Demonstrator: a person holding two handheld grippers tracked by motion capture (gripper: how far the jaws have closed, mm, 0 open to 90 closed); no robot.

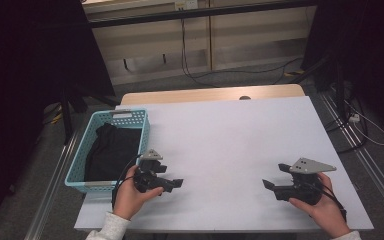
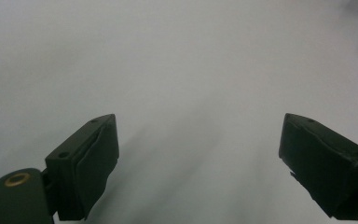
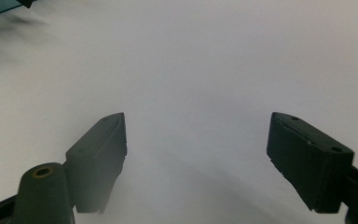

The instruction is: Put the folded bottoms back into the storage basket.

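Black cloth (image 1: 111, 150): heaped in the blue basket (image 1: 142, 131) at the table's (image 1: 240, 130) left edge.
Left gripper (image 1: 179, 183): jaws spread, empty.
Right gripper (image 1: 266, 183): jaws spread, empty.
Risk: pinching cloth may drag the light basket off the edge.

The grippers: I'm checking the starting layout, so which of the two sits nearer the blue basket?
The left gripper: it lies just beside the blue basket holding dark cloth, while the right gripper rests across the white table.

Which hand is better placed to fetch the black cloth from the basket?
Left, probably. The left gripper rests right beside the blue basket holding the black cloth; the right gripper sits across the table. Both are open and empty.
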